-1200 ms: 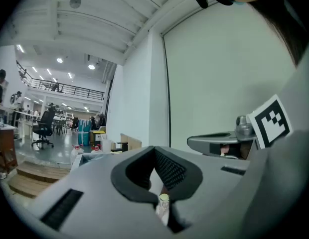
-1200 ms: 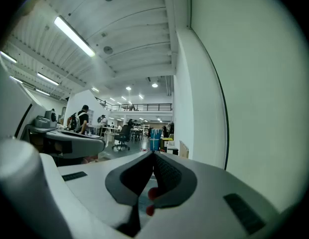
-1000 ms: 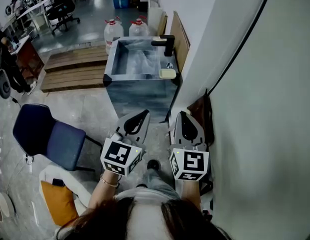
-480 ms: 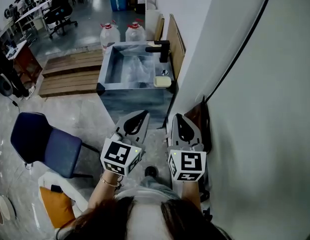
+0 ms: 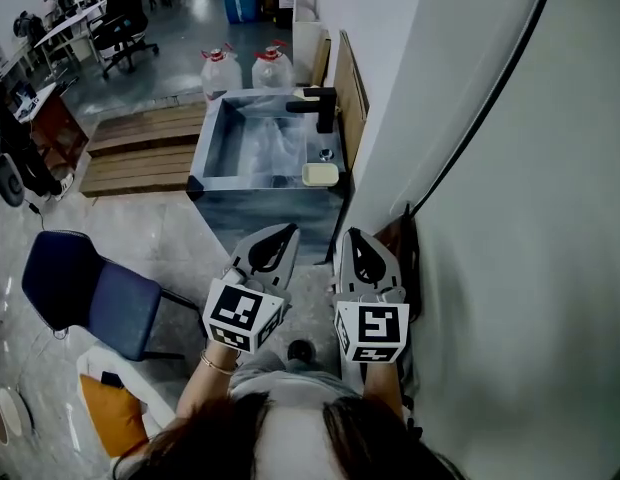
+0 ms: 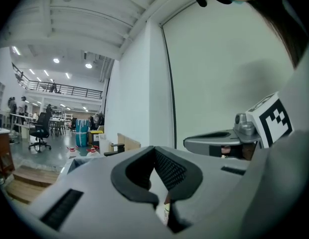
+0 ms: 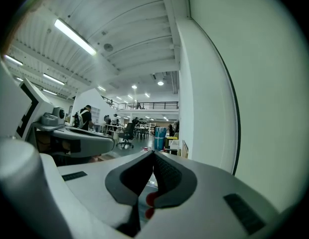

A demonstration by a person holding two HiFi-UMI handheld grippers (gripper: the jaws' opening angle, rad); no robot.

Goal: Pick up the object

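Rightward, a white wall [image 5: 490,218] crowds the left gripper [image 5: 288,229] and right gripper [image 5: 352,236], both closed empty; leftward lies open grey floor [image 5: 175,233], the pale yellow rectangular block [image 5: 320,174] well ahead on the grey sink's rim [image 5: 250,181].

An open-plan office hall: desks [image 5: 60,23] with office chairs [image 5: 122,13], a mezzanine railing [image 6: 70,89], ceiling strip lights [image 7: 75,36].

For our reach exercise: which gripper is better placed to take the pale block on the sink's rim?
Right, narrowly: the pale block lies on the right rim of the sink, ahead of the right gripper; both are shut.
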